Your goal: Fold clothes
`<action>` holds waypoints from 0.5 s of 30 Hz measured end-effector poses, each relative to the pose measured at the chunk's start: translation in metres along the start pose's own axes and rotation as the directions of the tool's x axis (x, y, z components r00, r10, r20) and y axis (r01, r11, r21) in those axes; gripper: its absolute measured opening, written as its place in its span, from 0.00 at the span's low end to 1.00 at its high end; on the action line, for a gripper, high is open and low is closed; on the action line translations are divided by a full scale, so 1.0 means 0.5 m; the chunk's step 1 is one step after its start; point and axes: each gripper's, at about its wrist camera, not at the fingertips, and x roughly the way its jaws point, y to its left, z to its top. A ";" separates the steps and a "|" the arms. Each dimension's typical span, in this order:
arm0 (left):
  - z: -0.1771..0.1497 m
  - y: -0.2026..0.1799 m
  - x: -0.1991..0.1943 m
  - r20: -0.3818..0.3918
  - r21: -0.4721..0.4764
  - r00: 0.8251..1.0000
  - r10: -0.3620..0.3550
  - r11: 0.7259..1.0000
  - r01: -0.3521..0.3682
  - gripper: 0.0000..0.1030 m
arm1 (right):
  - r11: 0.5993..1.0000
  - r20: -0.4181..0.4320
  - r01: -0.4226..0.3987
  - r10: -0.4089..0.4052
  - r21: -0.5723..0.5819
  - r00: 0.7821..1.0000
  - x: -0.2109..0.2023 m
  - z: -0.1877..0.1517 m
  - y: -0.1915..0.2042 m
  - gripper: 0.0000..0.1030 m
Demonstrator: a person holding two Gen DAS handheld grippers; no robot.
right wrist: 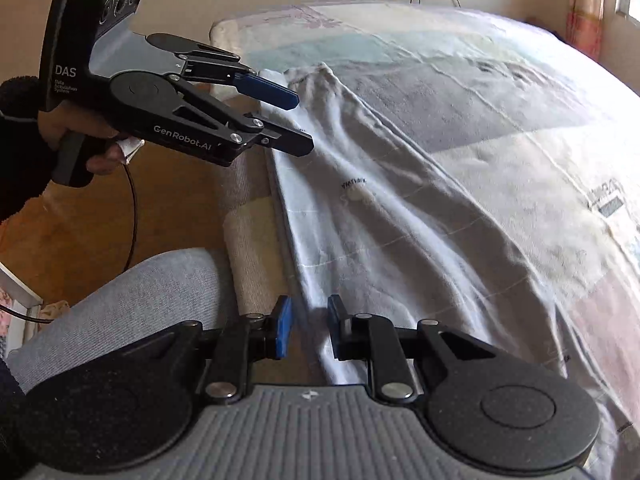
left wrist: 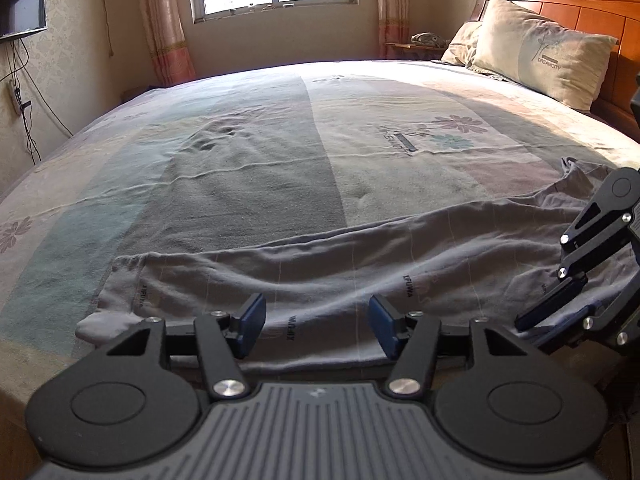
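Left claw (left wrist: 316, 326) gapes, seemingly above grey garment (left wrist: 360, 256) on bed (left wrist: 260, 160).

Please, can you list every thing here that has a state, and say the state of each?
Left gripper: open, holding nothing, above the garment.
Right gripper: open, nothing between its pads.
Garment: folded into a long strip, lying along the bed edge, wrinkled.
Bed sheet: spread out, lightly creased.
Pillows: leaning on the headboard.
Curtains: drawn aside.

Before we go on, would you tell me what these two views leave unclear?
- Garment: near edge hidden behind the left gripper, left wrist view; kind unclear.
- Right gripper: cloth contact unclear, blurred, right wrist view.
- Television: cut off by the frame edge.
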 end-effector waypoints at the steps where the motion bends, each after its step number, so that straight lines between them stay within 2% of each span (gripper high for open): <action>1: -0.007 0.001 0.005 -0.019 -0.017 1.000 -0.004 1.000 0.004 0.56 | 1.000 -0.009 -0.022 0.022 0.002 1.000 -0.005 0.002 -0.001 0.24; 3: -0.023 0.003 0.001 -0.024 -0.032 1.000 0.003 0.999 -0.003 0.56 | 1.000 -0.002 -0.026 0.026 -0.010 1.000 -0.018 0.017 -0.006 0.23; 7: -0.018 0.006 -0.042 0.055 -0.069 0.998 0.020 0.997 -0.016 0.58 | 0.999 0.070 0.024 -0.021 -0.032 0.997 -0.033 0.082 -0.041 0.23; 9: -0.020 0.011 -0.040 0.046 -0.093 0.999 -0.021 0.995 0.025 0.65 | 0.999 0.106 0.033 -0.030 -0.031 0.994 -0.020 0.132 -0.070 0.23; 12: -0.031 0.025 -0.014 -0.013 -0.152 0.994 -0.105 0.983 0.102 0.65 | 0.999 0.109 0.008 -0.003 -0.045 0.994 0.028 0.192 -0.099 0.23; 15: -0.042 0.035 -0.006 -0.004 -0.187 0.991 -0.130 0.974 0.127 0.67 | 0.998 0.096 -0.026 0.032 -0.062 0.995 0.086 0.246 -0.124 0.22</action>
